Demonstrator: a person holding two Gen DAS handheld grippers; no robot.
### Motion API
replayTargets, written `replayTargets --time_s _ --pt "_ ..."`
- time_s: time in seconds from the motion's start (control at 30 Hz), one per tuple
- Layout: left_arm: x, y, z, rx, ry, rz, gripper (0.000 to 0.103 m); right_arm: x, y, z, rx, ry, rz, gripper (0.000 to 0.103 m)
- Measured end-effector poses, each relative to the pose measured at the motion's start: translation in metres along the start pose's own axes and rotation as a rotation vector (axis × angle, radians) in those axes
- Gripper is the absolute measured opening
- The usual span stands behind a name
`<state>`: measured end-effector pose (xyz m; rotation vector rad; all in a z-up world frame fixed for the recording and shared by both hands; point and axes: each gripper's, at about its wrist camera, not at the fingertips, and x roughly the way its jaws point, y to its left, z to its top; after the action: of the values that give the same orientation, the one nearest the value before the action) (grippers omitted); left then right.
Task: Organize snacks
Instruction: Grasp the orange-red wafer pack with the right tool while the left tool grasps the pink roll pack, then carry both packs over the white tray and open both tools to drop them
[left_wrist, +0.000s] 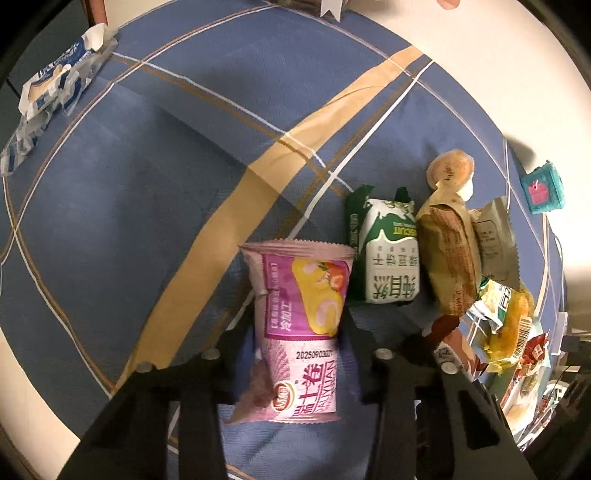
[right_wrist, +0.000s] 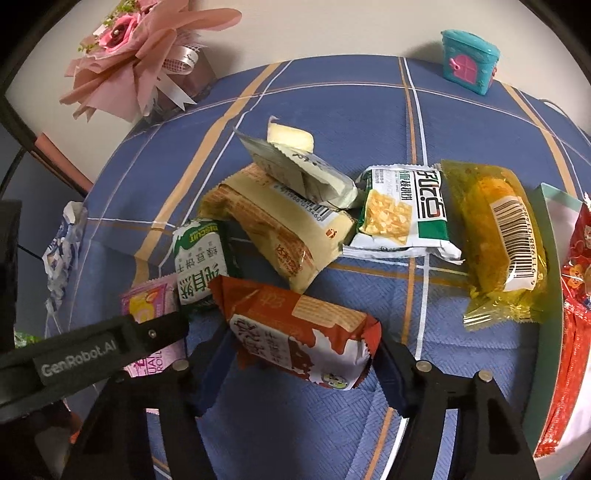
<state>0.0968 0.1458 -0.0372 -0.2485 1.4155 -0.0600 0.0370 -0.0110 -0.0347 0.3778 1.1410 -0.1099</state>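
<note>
- The left gripper (left_wrist: 295, 354) has its fingers closed on a pink pack (left_wrist: 301, 332), held just above the blue plaid cloth (left_wrist: 147, 184) on the counter.
- The right gripper (right_wrist: 299, 354) has its fingers clamped on a red pack (right_wrist: 303, 332).
- A green pack (left_wrist: 388, 254) lies just right of the pink one, beside a tan pack (left_wrist: 448, 251).
- A yellow pack (right_wrist: 502, 236) lies right, and a teal box (right_wrist: 469, 61) sits far right.

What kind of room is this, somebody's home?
Probably a home. A blue plaid tablecloth covers the table, with a pink flower bouquet and a small teal toy house at its far edge, plus loose snack packets like the pink roll cake.
</note>
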Motion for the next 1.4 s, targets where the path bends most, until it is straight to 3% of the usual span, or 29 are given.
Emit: replayTargets --time_s 0.47,0.77,1.1,1.4 --pt "-0.042 -0.022 -0.01 0.01 -0.1 -0.06 0.039 -0.036 -0.014 0.001 0.023 -0.035 0.035 0.07" --pt "-0.062 -0.037 -0.022 0.044 -0.141 -0.084 0.039 -0.07 -0.035 0.003 0.038 -0.066 0.013 0.07" --pt "-0.054 -0.098 -0.042 0.143 -0.131 -0.082 0.039 -0.111 -0.097 -0.001 0.085 -0.098 -0.064 0.07" --pt "-0.054 -0.161 -0.077 0.296 -0.137 -0.059 0.039 -0.144 -0.17 -0.005 0.201 -0.13 -0.099 0.07"
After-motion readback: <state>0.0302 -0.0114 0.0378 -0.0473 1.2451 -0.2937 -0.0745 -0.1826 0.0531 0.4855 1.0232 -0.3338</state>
